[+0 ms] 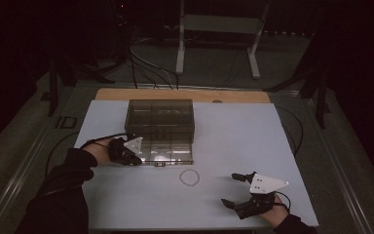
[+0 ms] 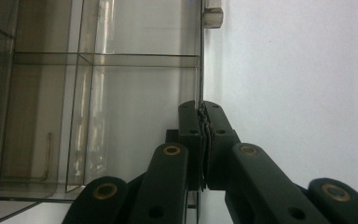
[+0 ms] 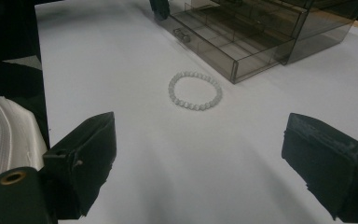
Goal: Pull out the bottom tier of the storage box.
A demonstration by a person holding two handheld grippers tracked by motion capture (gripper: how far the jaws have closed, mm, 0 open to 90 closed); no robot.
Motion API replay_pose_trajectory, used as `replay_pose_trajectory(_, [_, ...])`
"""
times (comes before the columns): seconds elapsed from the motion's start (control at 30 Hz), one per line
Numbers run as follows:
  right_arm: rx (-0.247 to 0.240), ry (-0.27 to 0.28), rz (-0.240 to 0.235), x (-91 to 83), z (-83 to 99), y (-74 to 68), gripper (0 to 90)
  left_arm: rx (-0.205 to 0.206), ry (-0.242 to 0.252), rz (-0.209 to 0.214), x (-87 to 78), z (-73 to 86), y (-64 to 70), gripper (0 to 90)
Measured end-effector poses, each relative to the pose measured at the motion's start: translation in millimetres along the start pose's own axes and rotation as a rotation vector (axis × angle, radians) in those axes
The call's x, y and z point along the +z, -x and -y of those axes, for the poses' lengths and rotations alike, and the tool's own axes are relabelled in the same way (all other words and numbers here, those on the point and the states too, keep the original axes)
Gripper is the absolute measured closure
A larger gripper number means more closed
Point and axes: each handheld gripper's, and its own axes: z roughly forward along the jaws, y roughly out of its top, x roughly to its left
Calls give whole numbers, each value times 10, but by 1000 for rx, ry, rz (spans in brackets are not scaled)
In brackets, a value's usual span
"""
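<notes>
A smoky see-through box (image 1: pixel 159 117) with inner compartments stands toward the far left of the white bench (image 1: pixel 253 141). Its bottom drawer (image 1: pixel 168 152) is pulled out toward the near side, with a small handle (image 1: pixel 159 164) on the middle of its front wall.

The left gripper (image 1: pixel 137 157) sits at the drawer's left front corner. In the left gripper view its jaws are pressed together on the thin clear front wall of the drawer (image 2: pixel 198 79), which runs straight up from between the jaws, and the handle (image 2: pixel 212 15) shows farther along that wall at the top. Dividers split the drawer into compartments, and those that can be seen hold nothing.

A bracelet (image 1: pixel 189 177) of small pale beads lies flat on the bench, just in front of the drawer and slightly to the right of its handle, not touching it. In the right gripper view the bracelet (image 3: pixel 195 90) forms a closed ring on the white surface, near the drawer's front right corner (image 3: pixel 235 72).

The right gripper (image 1: pixel 230 189) rests low at the near right of the bench, well apart from the box, its jaws wide apart and holding nothing. They point left toward the bracelet, which lies a good way ahead of the right gripper (image 3: pixel 198 154).
</notes>
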Motion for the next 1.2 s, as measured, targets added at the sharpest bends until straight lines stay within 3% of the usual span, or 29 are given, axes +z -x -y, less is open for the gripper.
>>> replay_pose_trajectory(0.27, [-3,5,0,-1,-3,0,98,0,37,-7,9,53,13,877])
replay_pose_trajectory(0.4, [0,4,0,-4,-1,2,99,-17,29,-11,7,46,15,868])
replay_pose_trajectory(0.47, [-4,4,0,-2,-2,-3,99,-43,10,-33,-1,20,23,830])
replay_pose_trajectory(0.53, [-4,3,0,-1,-1,-4,99,-43,10,-33,-1,20,23,796])
replay_pose_trajectory(0.57, [-5,3,2,-3,-1,-2,99,-96,7,-66,-64,-25,21,717])
replay_pose_trajectory(0.73, [-3,2,1,-1,0,-1,99,-89,41,-109,-154,-76,79,550])
replay_pose_trajectory(0.8, [-3,3,2,-1,-1,-2,99,-110,55,-104,-178,-90,82,456])
replay_pose_trajectory(0.97, [-4,2,2,0,-1,-1,99,-135,64,-124,-213,-110,97,350])
replay_pose_trajectory(1.1, [-3,-2,2,0,2,0,99,-154,73,-117,-259,-138,114,327])
replay_pose_trajectory(1.2, [-3,1,4,-2,1,-2,99,-203,100,-126,-311,-185,124,265])
